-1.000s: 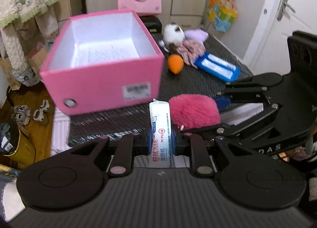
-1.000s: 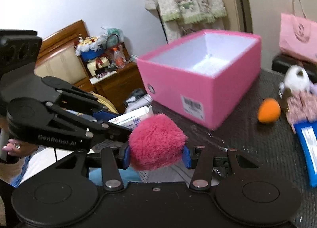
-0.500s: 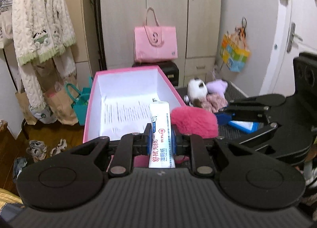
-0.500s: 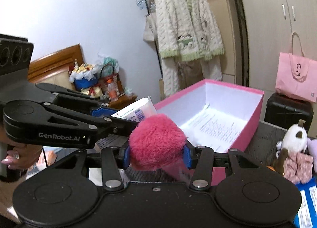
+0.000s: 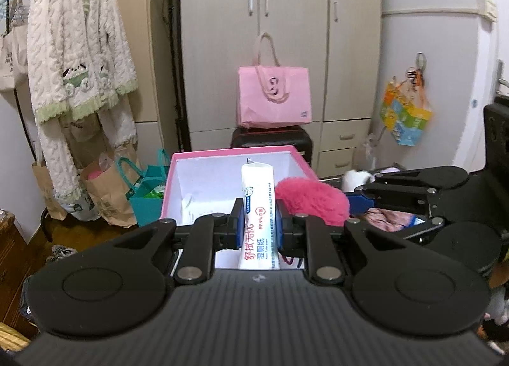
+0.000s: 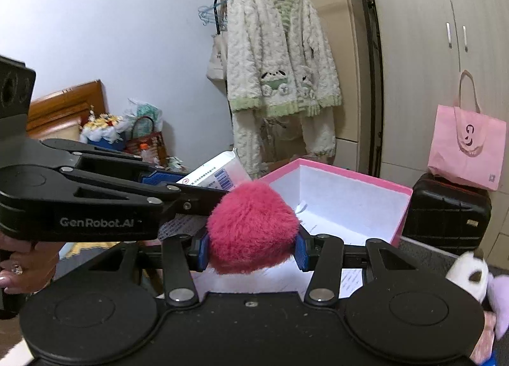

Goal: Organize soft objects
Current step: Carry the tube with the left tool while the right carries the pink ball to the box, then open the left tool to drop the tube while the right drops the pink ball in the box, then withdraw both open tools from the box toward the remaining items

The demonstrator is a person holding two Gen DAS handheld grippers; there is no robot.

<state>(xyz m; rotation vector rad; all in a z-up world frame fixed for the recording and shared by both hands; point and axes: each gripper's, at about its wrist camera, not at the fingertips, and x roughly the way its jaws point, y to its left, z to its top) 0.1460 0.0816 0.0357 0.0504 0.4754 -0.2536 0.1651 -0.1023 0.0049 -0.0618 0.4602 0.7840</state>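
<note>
My left gripper (image 5: 257, 227) is shut on a white wet-wipe pack (image 5: 258, 207), held upright over the open pink box (image 5: 229, 153). My right gripper (image 6: 251, 251) is shut on a fluffy pink pompom (image 6: 251, 226) and holds it over the near edge of the same box (image 6: 346, 172). The pompom also shows in the left wrist view (image 5: 313, 199), just right of the pack. The pack shows in the right wrist view (image 6: 213, 173), left of the pompom. The box holds a printed paper sheet (image 6: 321, 223).
A white plush toy (image 6: 467, 273) and pink cloth (image 5: 388, 218) lie on the dark table to the right of the box. A black case (image 6: 445, 210) with a pink tote bag (image 5: 273, 97) stands behind. Paper bags (image 5: 105, 191) and a hanging fleece (image 5: 79, 57) are at left.
Both grippers have risen and moved forward with their loads, from in front of the box's side to over its open top. The views have tilted upward toward the wardrobe.
</note>
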